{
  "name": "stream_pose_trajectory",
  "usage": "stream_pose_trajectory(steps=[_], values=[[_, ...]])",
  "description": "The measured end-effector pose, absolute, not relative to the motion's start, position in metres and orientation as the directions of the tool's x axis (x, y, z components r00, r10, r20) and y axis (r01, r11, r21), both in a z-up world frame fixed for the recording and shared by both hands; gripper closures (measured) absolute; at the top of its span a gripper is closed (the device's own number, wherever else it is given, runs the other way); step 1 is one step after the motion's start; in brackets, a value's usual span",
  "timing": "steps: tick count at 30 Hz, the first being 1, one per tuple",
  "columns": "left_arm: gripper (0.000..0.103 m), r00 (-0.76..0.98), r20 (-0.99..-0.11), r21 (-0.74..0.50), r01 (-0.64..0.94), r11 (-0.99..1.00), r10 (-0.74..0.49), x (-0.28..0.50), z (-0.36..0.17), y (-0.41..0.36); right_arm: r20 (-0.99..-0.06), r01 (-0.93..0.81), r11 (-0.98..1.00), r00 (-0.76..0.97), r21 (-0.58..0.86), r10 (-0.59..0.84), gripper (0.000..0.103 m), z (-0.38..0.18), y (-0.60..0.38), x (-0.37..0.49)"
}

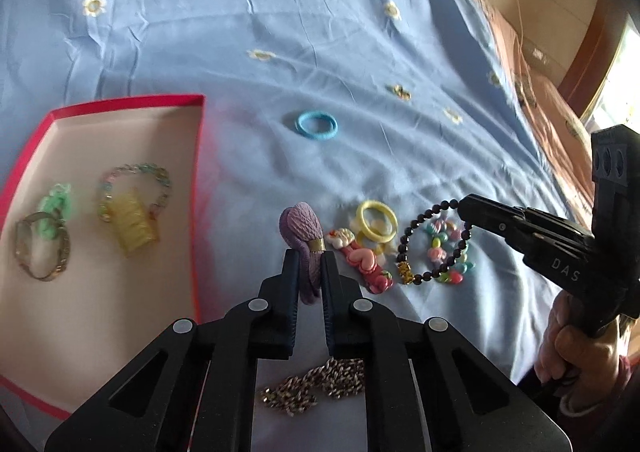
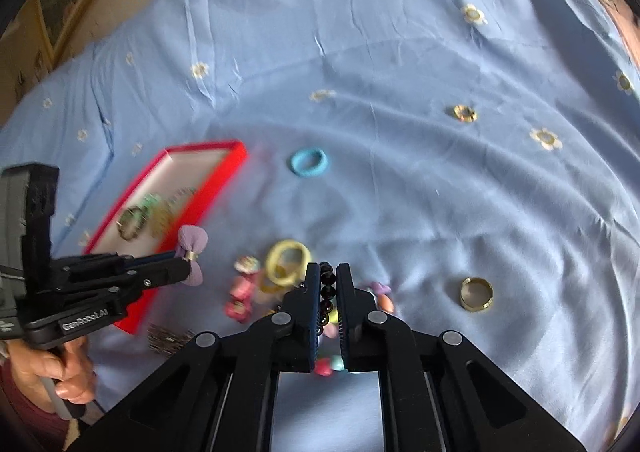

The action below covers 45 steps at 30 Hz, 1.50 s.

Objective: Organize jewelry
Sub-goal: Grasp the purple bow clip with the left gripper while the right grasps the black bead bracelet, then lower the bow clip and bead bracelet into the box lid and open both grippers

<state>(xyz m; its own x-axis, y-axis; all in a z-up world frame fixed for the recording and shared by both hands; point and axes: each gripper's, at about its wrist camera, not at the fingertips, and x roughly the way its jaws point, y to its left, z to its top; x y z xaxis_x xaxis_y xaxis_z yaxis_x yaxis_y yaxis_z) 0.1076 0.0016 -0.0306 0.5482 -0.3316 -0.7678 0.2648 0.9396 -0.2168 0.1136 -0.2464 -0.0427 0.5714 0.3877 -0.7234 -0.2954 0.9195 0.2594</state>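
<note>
A light blue sheet (image 1: pixel 320 32) with small white-and-yellow daisies. The box (image 1: pixel 198 188) has red walls and a white floor. A lilac bow (image 1: pixel 302 236) with a gold band, a sky-blue hair tie (image 1: pixel 316 125), pale yellow rings (image 1: pixel 376 221), dark beads (image 1: pixel 416 248), black grippers.

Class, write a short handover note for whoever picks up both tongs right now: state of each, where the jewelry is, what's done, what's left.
Left tongs: shut on the purple bow, beside the red box.
Right tongs: shut on the black bead bracelet, above the pile.
Done: in the box lie a watch, green clip, pastel bracelet and yellow clip.
Left on the sheet: blue hair tie, yellow hair ties, pink clip, pastel charm bracelet, metal chain, two gold rings.
Next: probably drop both held pieces into the box.
</note>
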Motion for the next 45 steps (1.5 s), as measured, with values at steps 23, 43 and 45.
stream_pose_trajectory(steps=[23,43,45], values=[[0.094,0.627,-0.732,-0.282,0.078,0.956,-0.267,0.077,-0.016,0.097,-0.633,-0.434,0.848,0.573,0.304,0.521,0.096,0.005,-0.18,0.105],[0.094,0.649,-0.741,-0.289,-0.076,0.954,-0.172,0.066,-0.024,0.17,-0.609,-0.602,0.714,0.428,0.359,0.667,0.096,0.003,-0.073,0.104],[0.094,0.647,-0.744,-0.29,-0.089,0.953,-0.166,0.066,-0.028,0.176,-0.609,-0.61,0.703,0.414,0.367,0.677,0.096,0.0,-0.064,0.104]])
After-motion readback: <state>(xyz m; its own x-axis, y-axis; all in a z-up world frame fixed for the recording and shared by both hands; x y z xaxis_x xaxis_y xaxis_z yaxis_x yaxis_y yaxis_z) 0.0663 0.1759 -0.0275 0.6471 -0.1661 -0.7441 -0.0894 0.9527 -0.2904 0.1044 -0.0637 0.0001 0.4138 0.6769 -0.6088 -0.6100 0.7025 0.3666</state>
